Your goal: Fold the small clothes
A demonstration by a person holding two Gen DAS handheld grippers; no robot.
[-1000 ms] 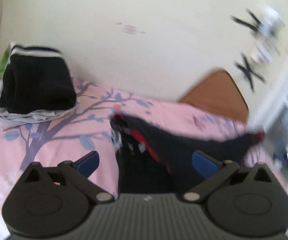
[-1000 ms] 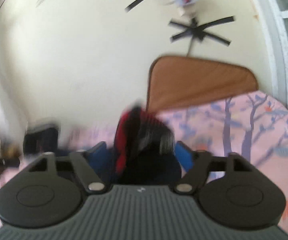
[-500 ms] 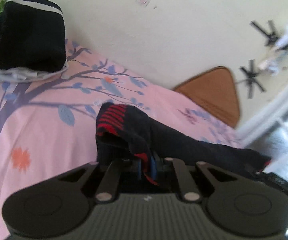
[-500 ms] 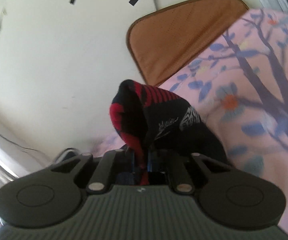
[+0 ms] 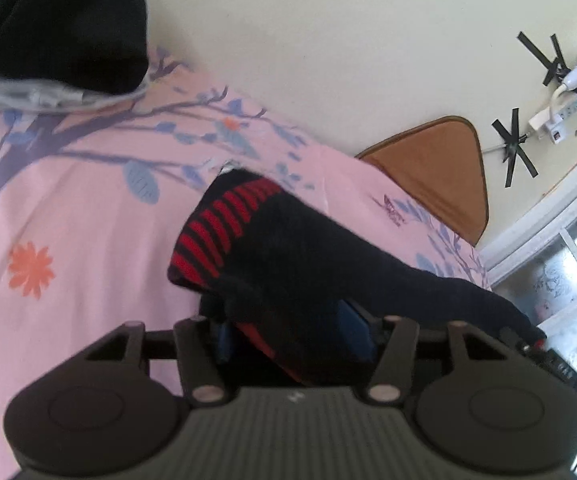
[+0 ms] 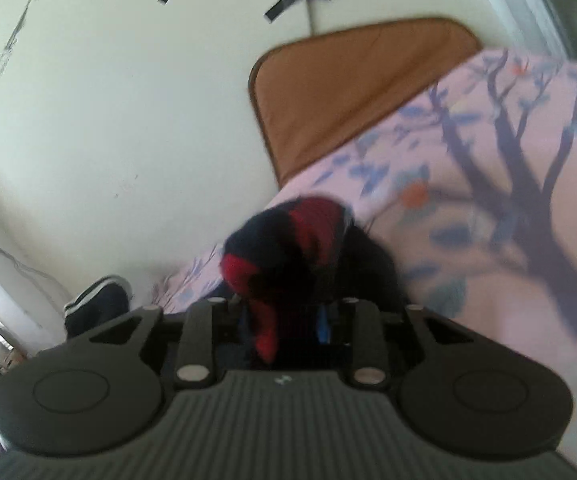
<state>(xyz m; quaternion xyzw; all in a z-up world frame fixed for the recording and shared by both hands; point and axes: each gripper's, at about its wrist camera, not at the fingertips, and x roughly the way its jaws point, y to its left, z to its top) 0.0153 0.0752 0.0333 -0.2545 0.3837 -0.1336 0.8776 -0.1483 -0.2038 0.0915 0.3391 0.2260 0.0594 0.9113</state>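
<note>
- left gripper (image 5: 292, 330): its jaws have just been opening, and the blue pads stand apart with the black and red sock (image 5: 288, 248) draped between them, so the cloth could slip free and bunch on the pink bedsheet (image 5: 68, 208).
- right gripper (image 6: 284, 320): its jaws have just been opening too, with the sock's red end between them. whether the pads grip it i cannot tell. a lopsided release would likely twist the fold.
- farther off, the folded stack (image 5: 60, 28) looks out of harm's way.
</note>
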